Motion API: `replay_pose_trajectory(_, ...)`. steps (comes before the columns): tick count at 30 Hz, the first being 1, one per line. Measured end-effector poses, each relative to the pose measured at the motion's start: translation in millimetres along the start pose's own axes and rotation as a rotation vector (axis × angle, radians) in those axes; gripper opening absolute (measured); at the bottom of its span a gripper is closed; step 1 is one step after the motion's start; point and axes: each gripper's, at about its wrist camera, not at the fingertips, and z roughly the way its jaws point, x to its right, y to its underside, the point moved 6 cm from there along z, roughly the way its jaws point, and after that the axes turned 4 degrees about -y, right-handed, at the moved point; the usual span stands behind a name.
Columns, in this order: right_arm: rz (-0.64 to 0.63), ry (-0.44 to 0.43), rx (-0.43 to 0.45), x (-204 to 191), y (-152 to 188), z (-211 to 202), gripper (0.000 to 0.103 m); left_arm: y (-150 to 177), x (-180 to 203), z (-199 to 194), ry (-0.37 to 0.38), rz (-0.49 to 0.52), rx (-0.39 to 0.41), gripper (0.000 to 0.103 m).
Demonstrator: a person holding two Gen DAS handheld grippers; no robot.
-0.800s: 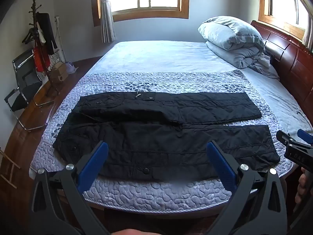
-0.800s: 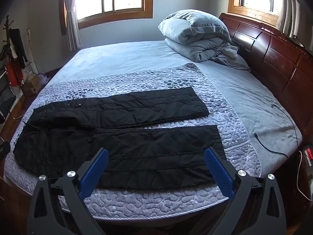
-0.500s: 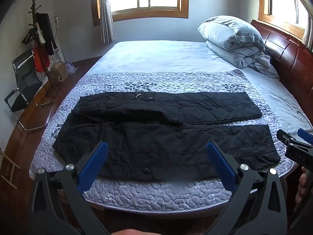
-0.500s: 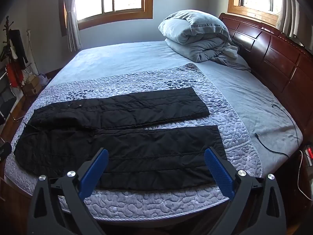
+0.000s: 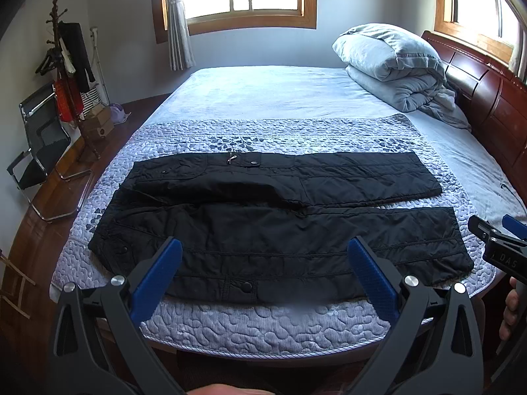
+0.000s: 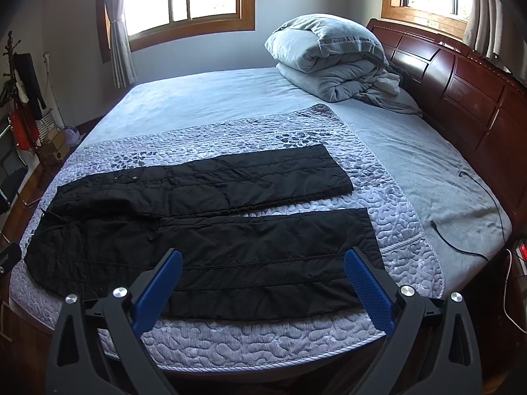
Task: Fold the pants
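The bed (image 5: 280,92) carries a quilted pad (image 5: 263,322), black pants (image 5: 263,230) and folded duvet (image 5: 388,62).

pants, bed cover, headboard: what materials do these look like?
Pants: black quilted fabric, matte with a slight sheen, probably padded synthetic; stitch lines and snap buttons show.
Bed cover: lilac quilted textile, pebble-pattern stitching, corded edge.
Headboard: dark reddish wood, glossy varnish by the highlights on its panels.

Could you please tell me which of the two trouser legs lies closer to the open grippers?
The near leg of the black pants, along the bed's front edge; the far leg lies beyond it, toward the window.
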Motion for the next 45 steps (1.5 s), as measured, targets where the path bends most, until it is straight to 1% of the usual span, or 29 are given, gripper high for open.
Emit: replay_pose_trajectory(45,0.015,-0.001,-0.012,3.2,3.5,7.0,0.099,0.0,6.0,5.0,-0.001,0.022,0.000,0.100)
